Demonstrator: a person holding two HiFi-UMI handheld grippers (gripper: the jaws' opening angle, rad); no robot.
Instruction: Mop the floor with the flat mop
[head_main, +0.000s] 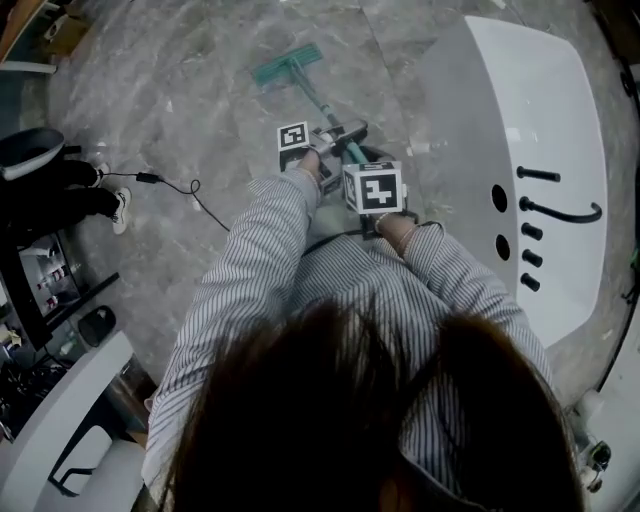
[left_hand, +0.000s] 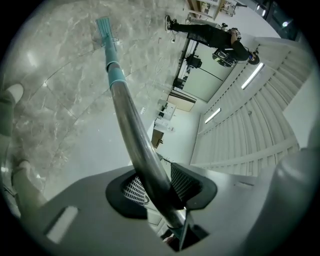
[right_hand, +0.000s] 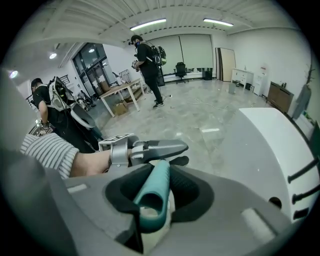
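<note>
At the far left of the head view a bystander's shoes (head_main: 118, 210) are standing on the grey marbled floor (head_main: 180, 90), and a black cable (head_main: 175, 186) is trailing across it to the right, toward the wearer's striped sleeve (head_main: 250, 260). Further right, near the top middle, the flat mop's teal head (head_main: 287, 66) is lying flat on the floor, well ahead of both grippers, and its pole (head_main: 318, 100) is slanting back from it to them. The left gripper (head_main: 335, 135) is sitting further down the pole. In the left gripper view its fingers (left_hand: 131, 190) are pinching the bare metal pole (left_hand: 132, 125), which is running away to the small teal head (left_hand: 104, 27) on the floor. Just to the right and nearer the body, the right gripper (head_main: 372, 205) is taking the top end. In the right gripper view its fingers (right_hand: 187, 192) are clamping the teal grip (right_hand: 155, 182) at the end of the pole, with the left gripper (right_hand: 155, 148) showing just beyond. Two people (right_hand: 147, 60) are standing further back in the room. At the right edge of the head view a white tub-like fixture (head_main: 550, 120) with black fittings (head_main: 560, 210) is standing beside the mop, apart from it
</note>
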